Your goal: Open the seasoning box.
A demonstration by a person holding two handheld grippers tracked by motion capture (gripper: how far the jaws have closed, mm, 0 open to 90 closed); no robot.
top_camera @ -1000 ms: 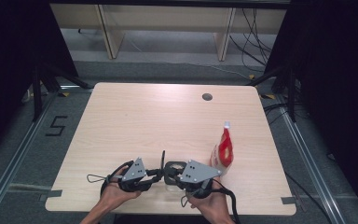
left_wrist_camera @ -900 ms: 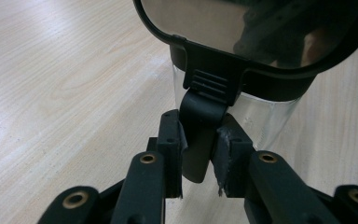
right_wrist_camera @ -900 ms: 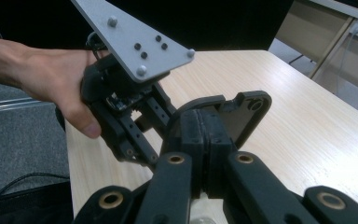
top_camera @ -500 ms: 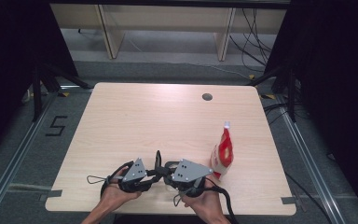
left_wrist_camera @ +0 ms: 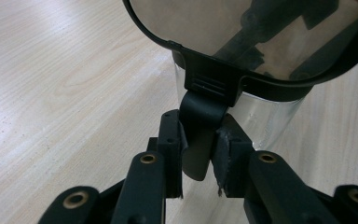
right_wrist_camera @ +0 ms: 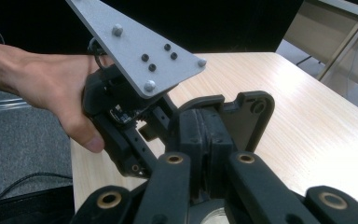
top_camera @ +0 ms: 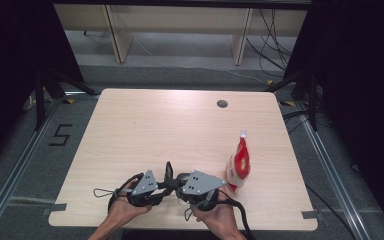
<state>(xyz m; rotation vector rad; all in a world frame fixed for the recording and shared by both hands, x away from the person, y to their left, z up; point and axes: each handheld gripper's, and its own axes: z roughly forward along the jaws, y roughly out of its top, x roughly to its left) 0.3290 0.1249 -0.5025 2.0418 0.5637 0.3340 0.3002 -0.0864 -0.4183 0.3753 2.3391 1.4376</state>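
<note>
Near the table's front edge, two hands hold the grippers tip to tip around a small clear container [left_wrist_camera: 265, 116] with a black-rimmed lid [left_wrist_camera: 242, 42]. The lid stands upright as a black sliver [top_camera: 169, 170] in the high view. My left gripper [left_wrist_camera: 198, 154] is shut on the lid's black tab [left_wrist_camera: 204, 109]. My right gripper [right_wrist_camera: 205, 135] comes from the right [top_camera: 181, 185], its jaws pressed together on a black plastic part [right_wrist_camera: 249, 116] of the same container. The left gripper's grey plate [right_wrist_camera: 140, 46] and the hand [right_wrist_camera: 42, 88] holding it face the right gripper.
A red and white pouch [top_camera: 238, 165] stands upright just right of the right hand. A round hole [top_camera: 222, 104] sits in the wooden tabletop [top_camera: 170, 125] at the far side. Cables trail off the front edge from both grippers.
The right gripper has shifted slightly left, closer to the left gripper. The left gripper has stayed put, and the pouch has not moved.
</note>
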